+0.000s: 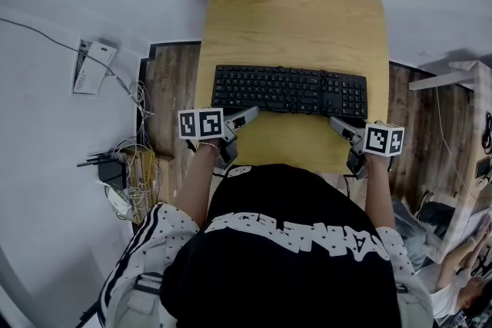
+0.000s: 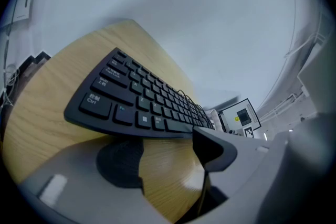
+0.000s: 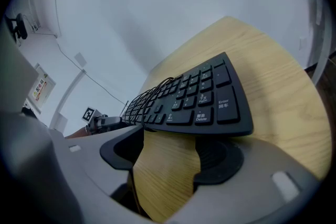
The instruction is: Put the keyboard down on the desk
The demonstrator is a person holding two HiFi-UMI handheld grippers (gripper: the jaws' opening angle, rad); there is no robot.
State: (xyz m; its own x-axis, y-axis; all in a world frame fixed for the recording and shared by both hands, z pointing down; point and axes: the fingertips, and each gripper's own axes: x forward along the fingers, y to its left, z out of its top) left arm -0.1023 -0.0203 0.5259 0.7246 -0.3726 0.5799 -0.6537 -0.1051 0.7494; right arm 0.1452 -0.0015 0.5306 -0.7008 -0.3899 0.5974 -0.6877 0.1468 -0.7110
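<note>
Now claws (image 2: 165, 157) (image 3: 168, 157) agape at keyboard (image 1: 288, 90)

The worktop (image 1: 296, 15) is a small slab of pale wood with rounded corners. A black keyboard (image 1: 288, 90) lies crosswise on it and spans most of its width, number pad at the right end. Beyond the keyboard a broad stretch of wood runs to the far edge, and nearer than the keyboard only a narrower strip shows; whether the keyboard's near edge rests fully on the wood cannot be told.
</note>
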